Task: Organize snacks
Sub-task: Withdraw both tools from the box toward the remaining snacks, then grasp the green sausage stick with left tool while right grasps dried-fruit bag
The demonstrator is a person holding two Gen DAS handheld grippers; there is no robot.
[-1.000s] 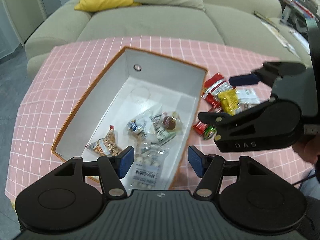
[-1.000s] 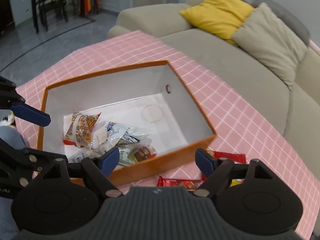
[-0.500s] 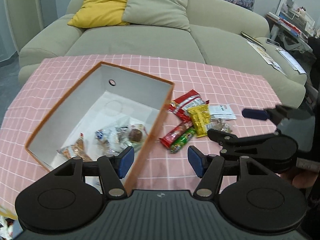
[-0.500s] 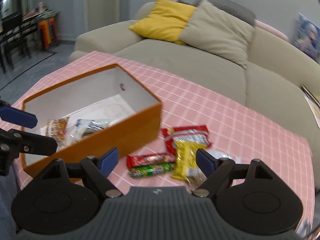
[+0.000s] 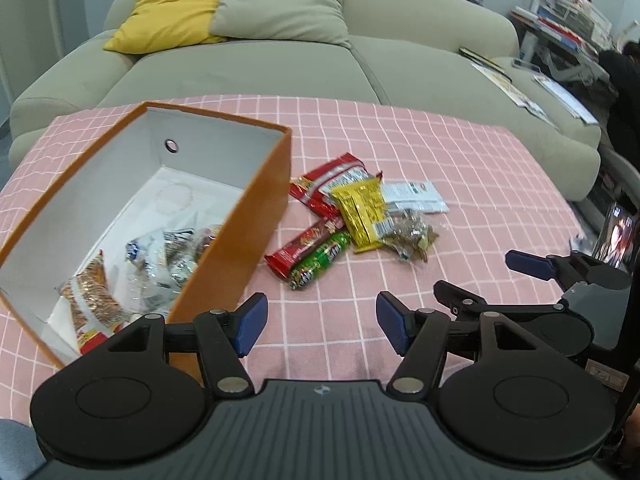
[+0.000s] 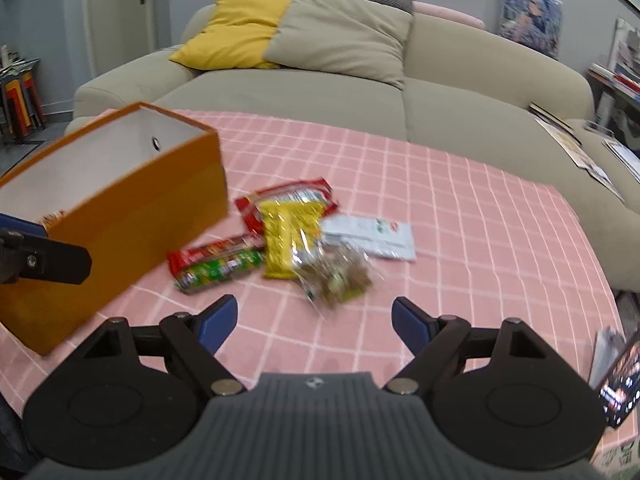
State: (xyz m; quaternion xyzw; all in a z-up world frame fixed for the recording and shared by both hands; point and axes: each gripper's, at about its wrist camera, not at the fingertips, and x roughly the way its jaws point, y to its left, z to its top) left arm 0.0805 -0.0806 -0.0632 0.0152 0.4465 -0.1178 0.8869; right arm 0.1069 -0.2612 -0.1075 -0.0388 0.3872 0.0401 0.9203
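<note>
Beside the orange box [image 5: 224, 248], green snack bar [image 5: 320, 259] lies diagonally.

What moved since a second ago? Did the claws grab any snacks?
Both grippers pulled back from over the orange box toward the loose snack pile beside it. The left gripper and right gripper stayed open and empty; nothing was grabbed or dropped. Box, snacks and pink tablecloth stayed put.

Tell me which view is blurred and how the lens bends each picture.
Right wrist view: motion-smeared, the clear nut bag worst. Left wrist view: sharp, print on the yellow packet visible. Both: fisheye bowing of the pink checked cloth; dark corner vignettes.
</note>
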